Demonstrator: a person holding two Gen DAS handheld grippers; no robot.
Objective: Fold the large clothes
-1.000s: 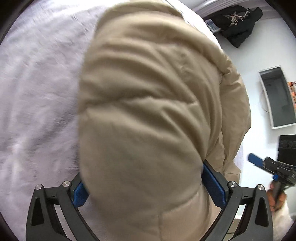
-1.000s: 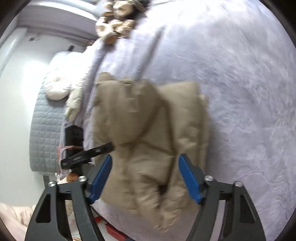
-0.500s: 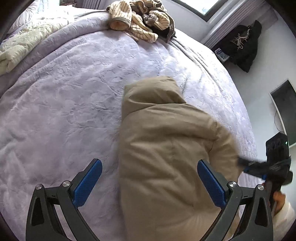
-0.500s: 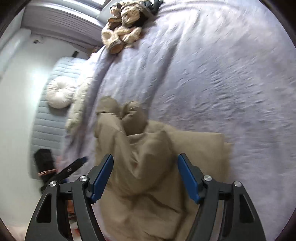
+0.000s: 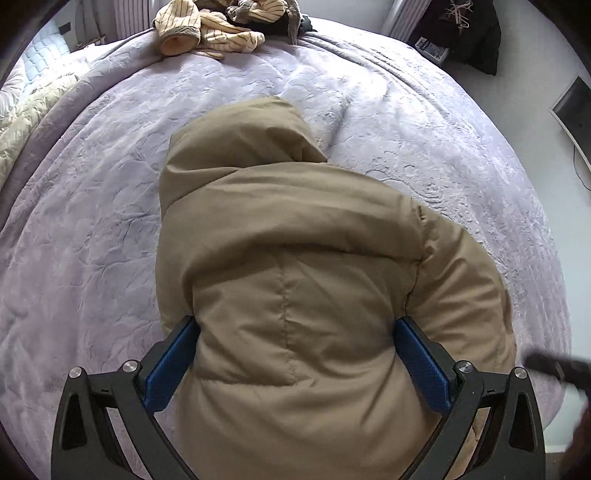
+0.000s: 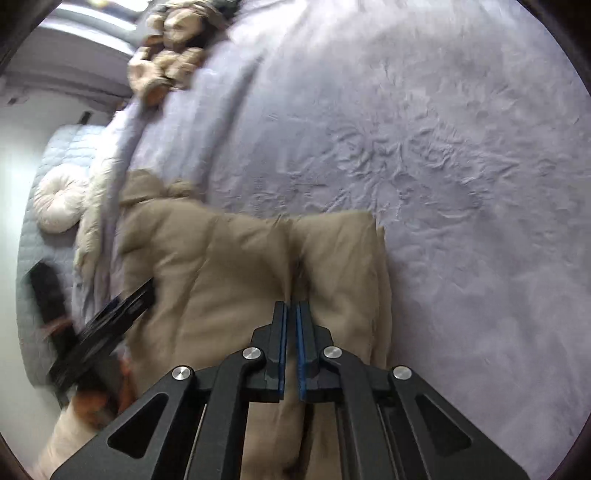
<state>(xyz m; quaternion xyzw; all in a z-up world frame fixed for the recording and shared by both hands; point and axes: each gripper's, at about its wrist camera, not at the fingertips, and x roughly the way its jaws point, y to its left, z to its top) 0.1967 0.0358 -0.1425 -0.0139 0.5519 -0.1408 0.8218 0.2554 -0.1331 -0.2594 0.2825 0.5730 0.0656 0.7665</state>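
Right gripper pinched tight on a ridge of the tan puffer jacket lying on the lilac bedspread, left gripper spread astride it: lift slowly, keep fold edges aligned.

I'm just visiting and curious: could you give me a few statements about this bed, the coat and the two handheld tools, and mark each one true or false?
1. The tan puffy coat lies on a lavender bedspread. True.
2. The right gripper has its jaws wide apart. False: its blue pads are nearly together, over the coat.
3. The left gripper has its jaws spread, with the coat's bulk between them. True.
4. A striped garment sits at the far edge of the bed. True.
5. The coat's hood is pulled off the side of the bed. False: it rests on the bedspread.
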